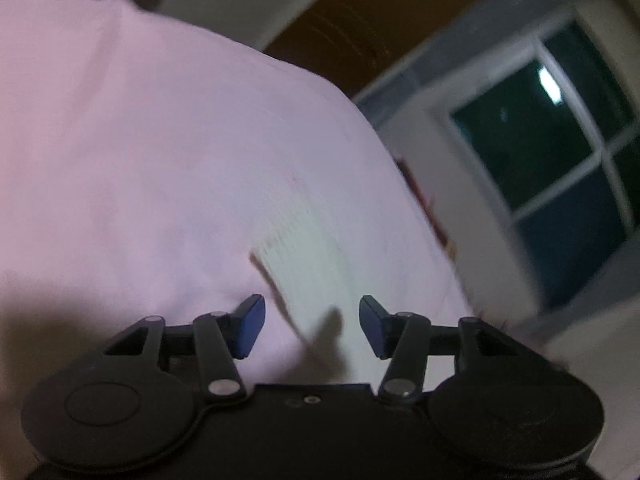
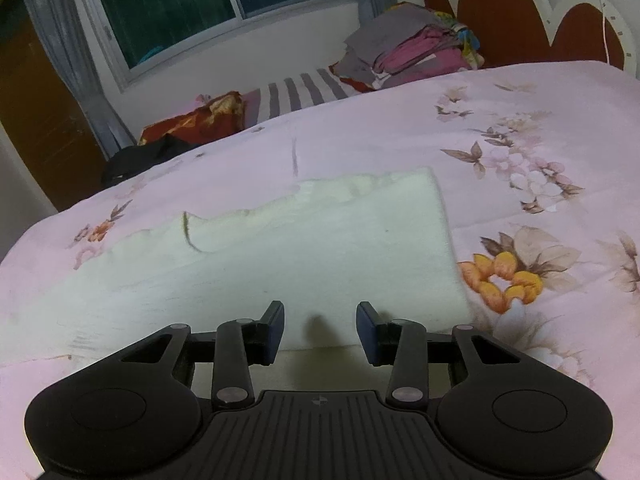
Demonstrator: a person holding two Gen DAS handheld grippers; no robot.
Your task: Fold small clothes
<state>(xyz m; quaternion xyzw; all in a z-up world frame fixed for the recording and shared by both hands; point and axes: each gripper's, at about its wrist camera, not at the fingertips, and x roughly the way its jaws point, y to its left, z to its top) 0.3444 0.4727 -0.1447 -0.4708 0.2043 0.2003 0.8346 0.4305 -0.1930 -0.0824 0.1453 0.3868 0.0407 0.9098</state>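
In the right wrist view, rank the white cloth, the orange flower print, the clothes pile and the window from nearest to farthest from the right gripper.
From the right gripper:
1. White cloth, directly ahead under the fingertips.
2. Orange flower print, on the bedspread to the right.
3. Clothes pile, far right by the headboard.
4. Window, on the back wall, upper left.

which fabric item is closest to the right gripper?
The white cloth, flat directly ahead of the right gripper; the clothes pile sits far back by the headboard.
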